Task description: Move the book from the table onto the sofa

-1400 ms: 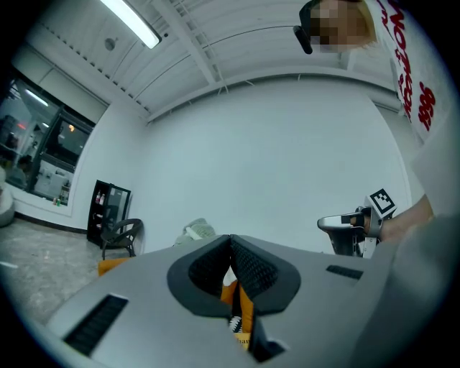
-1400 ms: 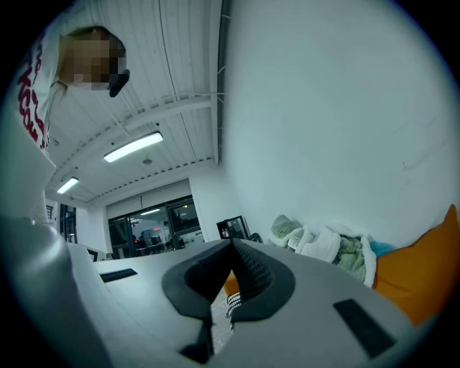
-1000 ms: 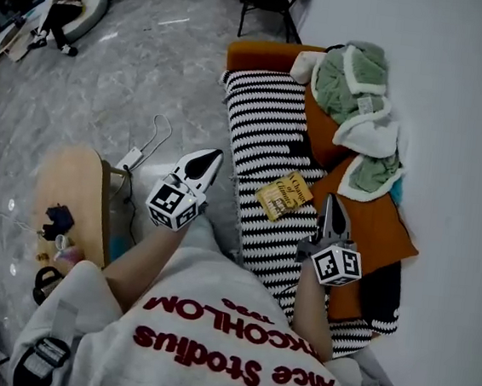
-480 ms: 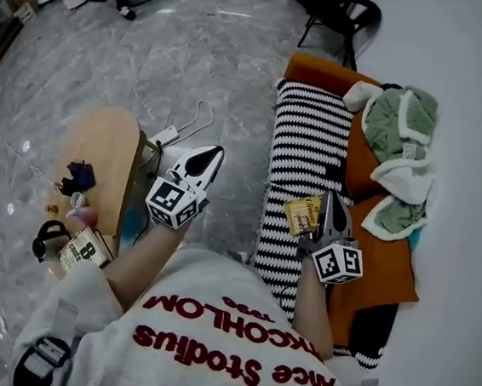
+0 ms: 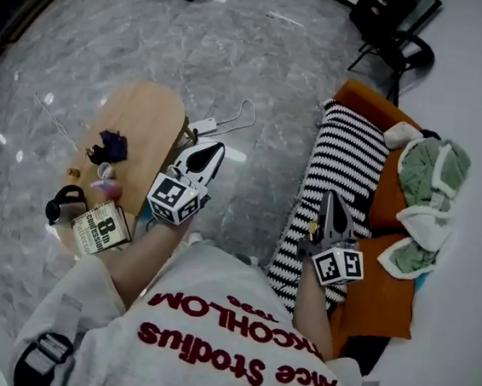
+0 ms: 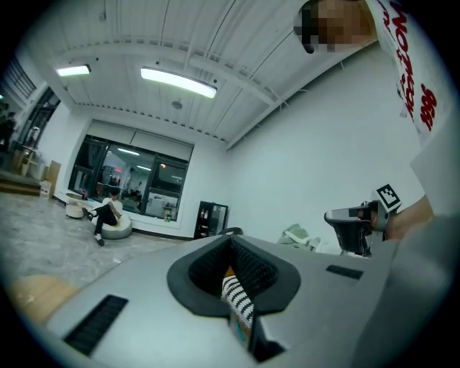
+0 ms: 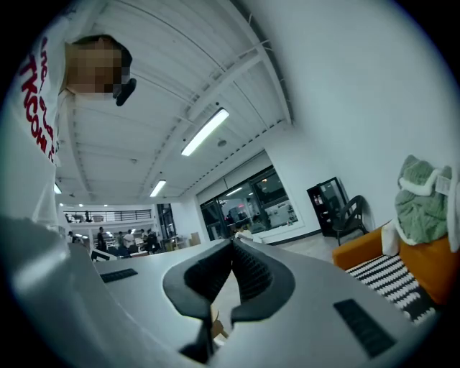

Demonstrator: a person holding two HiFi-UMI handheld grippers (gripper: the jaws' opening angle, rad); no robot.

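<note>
Book (image 5: 100,227) lies flat at the near end of the bench (image 5: 151,110), not yet picked up. Left hand-held gripper (image 5: 212,151), just off the bench's right edge, and right hand-held gripper (image 5: 333,199), over the sofa (image 5: 380,292), are both pinched closed and empty, probably because nothing is being carried.

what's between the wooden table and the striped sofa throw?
Head view: grey marble floor, with a wire hanger lying on it beside the table. The left hand-held gripper hangs over that gap.
</note>
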